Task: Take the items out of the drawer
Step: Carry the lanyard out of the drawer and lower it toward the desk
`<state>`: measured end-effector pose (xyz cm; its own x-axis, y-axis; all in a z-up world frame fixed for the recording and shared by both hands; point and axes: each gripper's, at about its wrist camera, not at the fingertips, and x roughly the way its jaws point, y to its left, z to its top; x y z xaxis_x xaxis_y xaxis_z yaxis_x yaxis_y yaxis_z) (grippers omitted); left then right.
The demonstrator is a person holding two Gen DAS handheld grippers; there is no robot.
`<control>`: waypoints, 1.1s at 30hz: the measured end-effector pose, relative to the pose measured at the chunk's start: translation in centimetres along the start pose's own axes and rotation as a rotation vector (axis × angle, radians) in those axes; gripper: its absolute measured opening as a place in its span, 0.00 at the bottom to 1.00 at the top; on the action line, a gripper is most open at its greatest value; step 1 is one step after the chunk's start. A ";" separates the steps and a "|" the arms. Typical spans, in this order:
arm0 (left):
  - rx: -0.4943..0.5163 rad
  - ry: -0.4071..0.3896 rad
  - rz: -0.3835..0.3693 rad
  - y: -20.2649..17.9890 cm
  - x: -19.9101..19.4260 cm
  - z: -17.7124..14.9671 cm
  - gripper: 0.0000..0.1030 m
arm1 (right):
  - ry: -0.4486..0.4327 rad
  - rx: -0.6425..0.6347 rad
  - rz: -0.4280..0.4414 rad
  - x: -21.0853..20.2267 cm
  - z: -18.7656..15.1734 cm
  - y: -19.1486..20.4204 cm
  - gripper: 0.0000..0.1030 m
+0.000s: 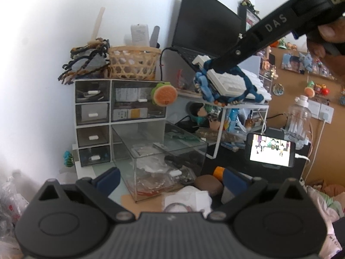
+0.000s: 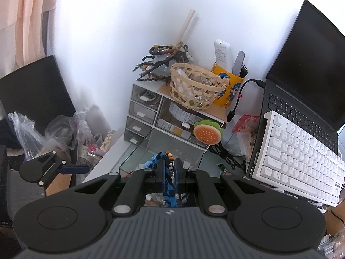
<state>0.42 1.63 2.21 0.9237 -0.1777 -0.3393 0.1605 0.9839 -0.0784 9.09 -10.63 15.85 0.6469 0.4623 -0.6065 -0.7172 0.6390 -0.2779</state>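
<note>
Two claws visible. Left claw point(image 1: 170, 178) spread wide, empty, low before clear drawer point(image 1: 159, 157) pulled out over bench. Right claw point(image 2: 168, 173) clamped on blue braided cord point(image 2: 167, 185), lifted high. Risk: dangling cord point(image 1: 217, 86) snagging keyboard point(image 1: 232, 82). Only left view shows drawer contents.

Blue braided cord point(image 2: 167, 179) with orange and white beads, white keyboard point(image 2: 301, 157), yellow cartoon-printed cup point(image 2: 228, 90)

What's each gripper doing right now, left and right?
Left gripper: open, holding nothing, in front of the pulled-out clear drawer.
Right gripper: shut on the blue braided cord, lifted above the drawer.
</note>
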 end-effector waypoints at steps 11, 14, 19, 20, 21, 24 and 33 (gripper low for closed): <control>0.007 0.007 -0.044 -0.1 0.0 -0.2 1.00 | 0.038 -0.011 0.031 0.4 -1.3 0.5 0.09; -0.008 0.012 -0.038 0.2 0.2 -0.3 1.00 | 0.053 -0.008 0.043 0.7 -1.6 0.4 0.09; -0.007 0.020 -0.037 0.4 0.3 -0.3 1.00 | 0.080 -0.009 0.057 1.5 -2.2 0.4 0.09; -0.007 0.021 -0.035 0.4 0.3 -0.3 1.00 | 0.084 -0.009 0.059 1.6 -2.4 0.4 0.09; -0.007 0.023 -0.035 0.4 0.3 -0.4 1.00 | 0.089 -0.007 0.061 1.8 -2.6 0.4 0.09; -0.006 0.028 -0.036 0.4 0.5 -0.4 1.00 | 0.101 -0.003 0.066 2.2 -3.1 0.4 0.09; 0.001 0.048 -0.050 0.1 1.1 -0.8 1.00 | 0.139 0.011 0.081 3.5 -4.6 0.2 0.09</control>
<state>1.20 1.47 1.06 0.8967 -0.2277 -0.3797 0.2066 0.9737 -0.0961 10.04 -11.68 10.26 0.5445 0.4234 -0.7241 -0.7621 0.6102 -0.2163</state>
